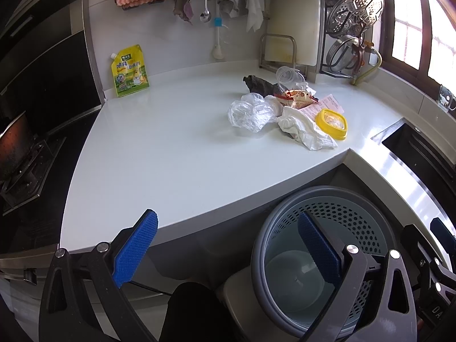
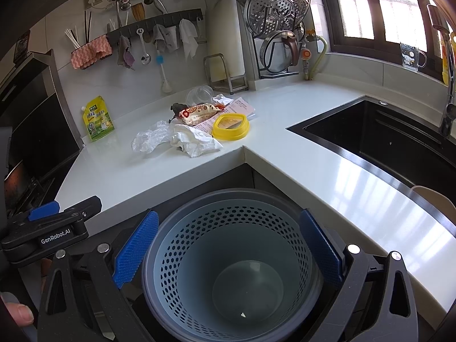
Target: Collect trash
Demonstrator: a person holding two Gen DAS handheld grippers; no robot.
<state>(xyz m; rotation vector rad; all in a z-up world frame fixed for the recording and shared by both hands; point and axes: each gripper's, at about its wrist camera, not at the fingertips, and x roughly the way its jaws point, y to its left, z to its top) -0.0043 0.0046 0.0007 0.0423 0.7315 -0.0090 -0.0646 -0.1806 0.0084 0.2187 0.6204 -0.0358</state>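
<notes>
A pile of trash lies on the white counter [image 1: 159, 154]: a clear plastic bag [image 1: 250, 112], a crumpled white tissue [image 1: 302, 128], a yellow lid [image 1: 332, 122], a snack wrapper [image 1: 296, 98], a black bag [image 1: 260, 84], a clear cup [image 1: 289, 77] and a receipt [image 1: 327, 104]. The pile also shows in the right wrist view, with the yellow lid [image 2: 230, 126] and tissue [image 2: 196, 141]. A grey perforated trash basket [image 2: 236, 256] stands below the counter corner, empty. My left gripper [image 1: 228, 245] is open and empty, near the counter's front edge. My right gripper [image 2: 228, 249] is open and empty, above the basket.
A yellow seasoning pouch [image 1: 131, 71] stands against the back wall. A stove with a pot [image 1: 17, 148] is at the left. A black sink [image 2: 384, 136] is at the right. A pot-lid rack [image 2: 279, 28] and a cutting-board stand [image 2: 225, 74] are at the back.
</notes>
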